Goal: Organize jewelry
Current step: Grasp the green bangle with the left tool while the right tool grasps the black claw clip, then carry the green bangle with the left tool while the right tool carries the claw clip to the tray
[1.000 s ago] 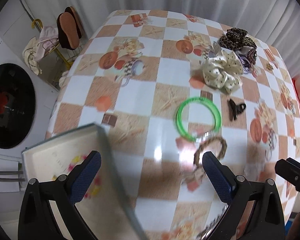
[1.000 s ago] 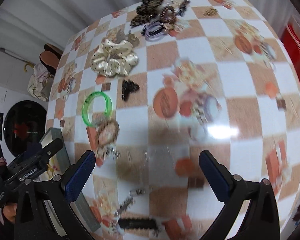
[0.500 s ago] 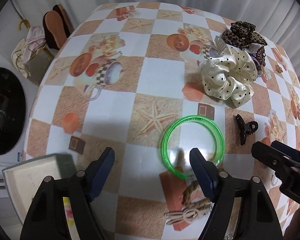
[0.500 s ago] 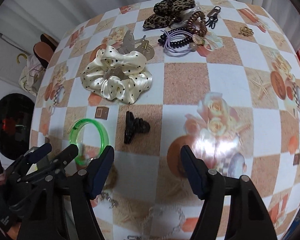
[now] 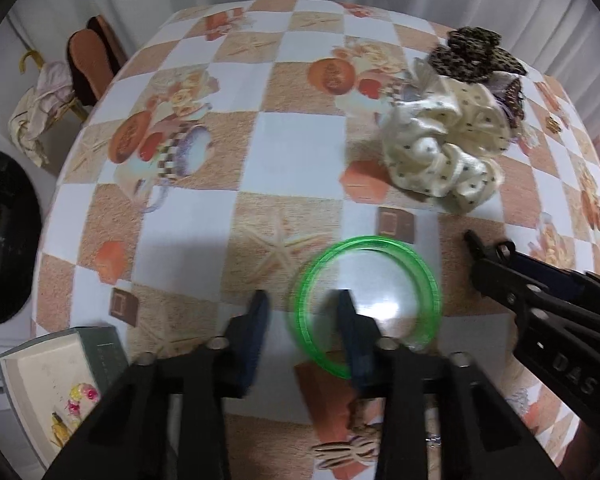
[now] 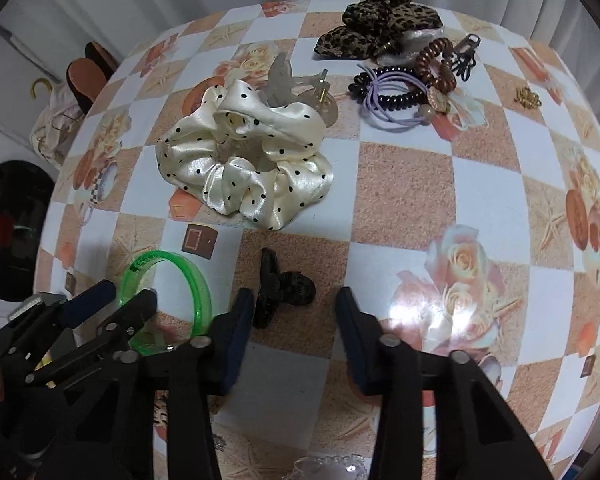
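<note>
A green plastic bangle (image 5: 366, 300) lies flat on the checked tablecloth. My left gripper (image 5: 302, 310) is open and straddles the bangle's left rim, with one finger outside and one finger (image 5: 350, 320) inside the ring. The bangle (image 6: 168, 296) also shows in the right wrist view, with the left gripper (image 6: 112, 300) on it. My right gripper (image 6: 292, 312) is open, its fingers either side of a small black claw clip (image 6: 280, 290). It also shows in the left wrist view (image 5: 496, 264).
A cream polka-dot scrunchie (image 6: 244, 172), a clear claw clip (image 6: 296, 84), a leopard-print bow (image 6: 376, 26), coil hair ties (image 6: 404, 88) and a gold charm (image 6: 526, 98) lie further back. An open box (image 5: 56, 384) holding small colourful items sits at the near left edge. A striped woven accessory (image 5: 348, 446) lies close in front.
Both grippers have moved forward and down. The left gripper's fingers have narrowed and now straddle the bangle's rim. The right gripper has closed in around the black claw clip.
</note>
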The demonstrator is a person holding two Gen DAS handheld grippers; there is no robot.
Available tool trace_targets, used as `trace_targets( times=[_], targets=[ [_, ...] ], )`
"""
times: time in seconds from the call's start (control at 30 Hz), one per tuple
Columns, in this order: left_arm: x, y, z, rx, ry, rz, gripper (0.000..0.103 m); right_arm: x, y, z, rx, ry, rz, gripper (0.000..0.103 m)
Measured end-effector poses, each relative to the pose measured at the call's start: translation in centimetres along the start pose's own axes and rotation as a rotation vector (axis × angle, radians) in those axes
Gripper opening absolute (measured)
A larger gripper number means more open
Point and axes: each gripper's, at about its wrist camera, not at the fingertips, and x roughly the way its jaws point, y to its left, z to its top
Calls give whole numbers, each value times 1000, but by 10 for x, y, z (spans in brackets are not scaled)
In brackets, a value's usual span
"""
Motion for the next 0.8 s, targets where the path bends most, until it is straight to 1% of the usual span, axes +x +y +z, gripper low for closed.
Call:
trace_targets(
  times=[0.03, 0.07, 0.2, 0.37, 0.57, 0.8],
  targets=[
    [0, -4, 0, 12, -2, 2, 23, 0, 0, 1, -1, 1, -4, 25],
    [0, -5, 0, 18, -2, 4, 11, 0, -1, 0, 0, 2, -8, 20],
    [-5, -7, 0, 11, -3, -22, 11, -3, -10, -2, 23, -6, 20, 20],
    [-20, -3, -9, -26, -22, -46, 11, -16, -25, -9, 56, -15, 99, 20],
    [-45, 4, -22, -53, -60, -45, 11, -31, -40, -20, 103, -13, 160, 20],
    [-72, 15, -41, -107, -95, -47, 11, -45, -38, -28, 98, -16, 202, 20]
  ],
)
